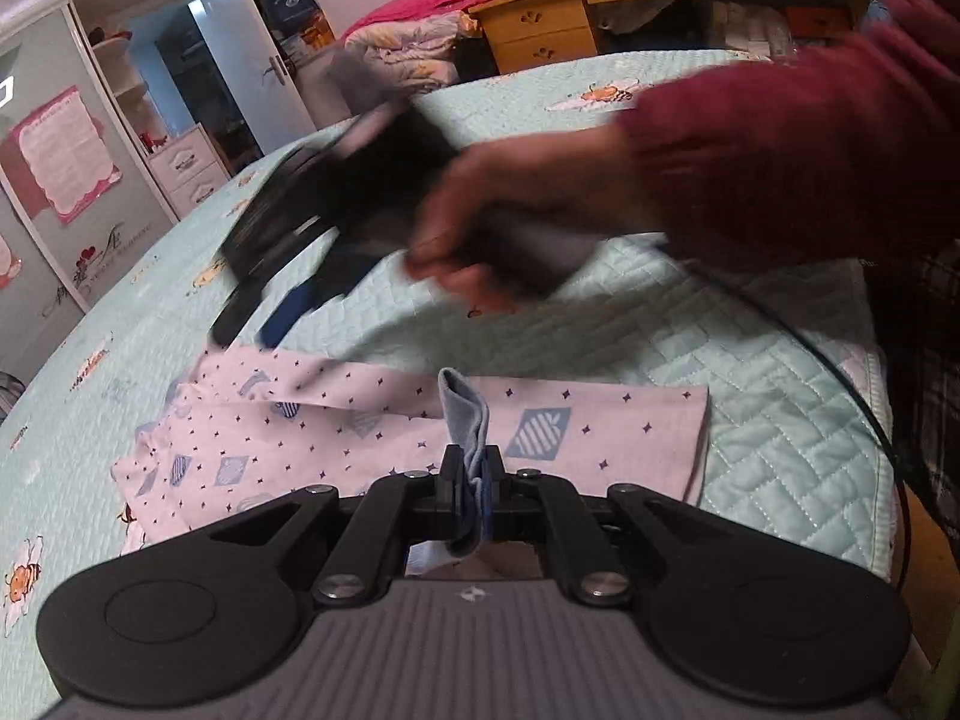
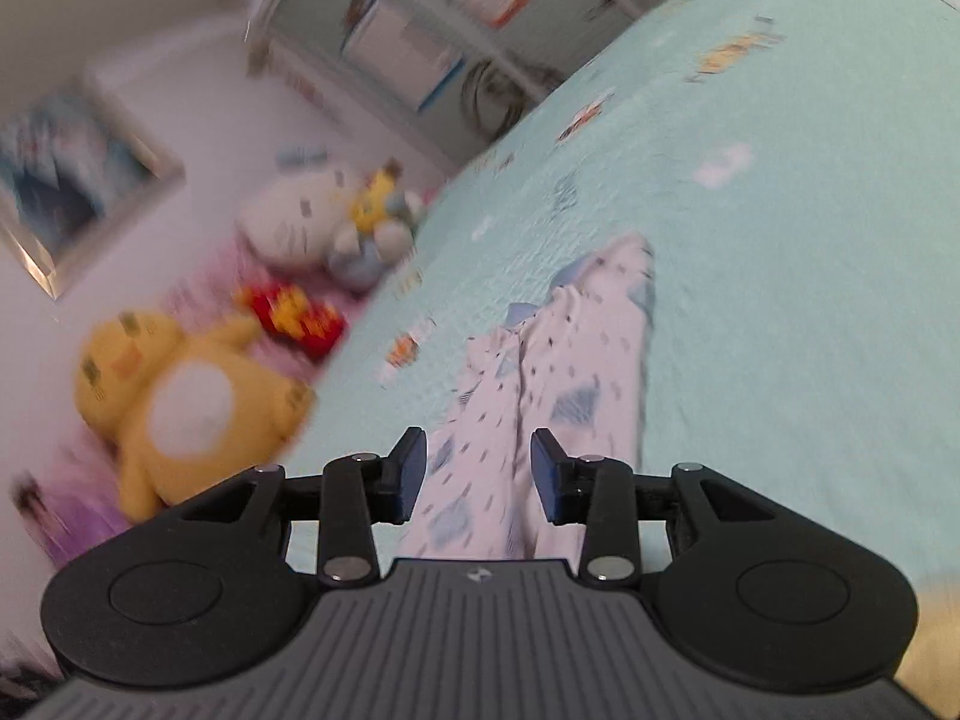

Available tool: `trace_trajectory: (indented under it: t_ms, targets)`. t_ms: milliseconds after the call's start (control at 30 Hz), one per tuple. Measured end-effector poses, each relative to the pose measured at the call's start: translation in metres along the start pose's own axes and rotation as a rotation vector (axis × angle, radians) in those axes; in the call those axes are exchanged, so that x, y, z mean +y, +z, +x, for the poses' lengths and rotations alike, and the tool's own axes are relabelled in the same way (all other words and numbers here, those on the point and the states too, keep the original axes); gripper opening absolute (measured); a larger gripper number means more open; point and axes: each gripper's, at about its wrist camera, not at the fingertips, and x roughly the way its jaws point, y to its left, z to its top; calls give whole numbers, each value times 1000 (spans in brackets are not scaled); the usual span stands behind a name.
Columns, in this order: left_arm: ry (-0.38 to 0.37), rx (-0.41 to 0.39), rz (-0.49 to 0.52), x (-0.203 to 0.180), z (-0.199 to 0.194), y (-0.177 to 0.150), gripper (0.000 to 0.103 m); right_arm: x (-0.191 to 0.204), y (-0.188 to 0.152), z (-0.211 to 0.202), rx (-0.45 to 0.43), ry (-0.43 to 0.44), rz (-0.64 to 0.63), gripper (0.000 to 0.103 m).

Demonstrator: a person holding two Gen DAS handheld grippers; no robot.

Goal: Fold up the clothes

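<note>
Pinching a blue cuff (image 1: 468,414) of the garment (image 1: 372,420) w/ left tongs (image 1: 472,474), clamped tight on the fabric, cuff standing up between the pads. Right tongs (image 2: 479,474) spread apart, nothing held; seen from left wrist view, blurred and mid-air just above the garment's far edge, gripped by the right hand (image 1: 480,240) in a maroon sleeve (image 1: 780,150). Looking along the garment from right wrist view: pale pink print w/ blue trim, lying long and narrow on the bed (image 1: 720,348), wrinkled at the far end. Judging progress: partly folded, approx. halved lengthwise, layers overlapping near the cuff; not yet a compact stack. Left to do, prob.: bring the pinched cuff over, fold across, smooth out. Plush toys (image 2: 180,402) beyond the garment, off the bed edge; desk (image 1: 600,6) well behind the garment.
</note>
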Motion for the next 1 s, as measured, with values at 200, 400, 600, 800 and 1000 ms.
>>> trace_trajectory:
  t_ms: [200,400,600,800,1000]
  targets:
    - [-20,-37,-18,5,3,1,4,4,31,70,84,-43,-60,40]
    - [-37,-26,33,-3,13,2,4,3,36,112,163,-83,-124,39]
    - [-45,-15,33,-7,17,4,4,1,40,113,173,-29,-122,2]
    - [-68,-23,43,-12,15,8,4,-11,47,88,66,15,-41,2]
    - [-88,18,68,-13,23,10,4,-23,42,90,71,-60,-41,2]
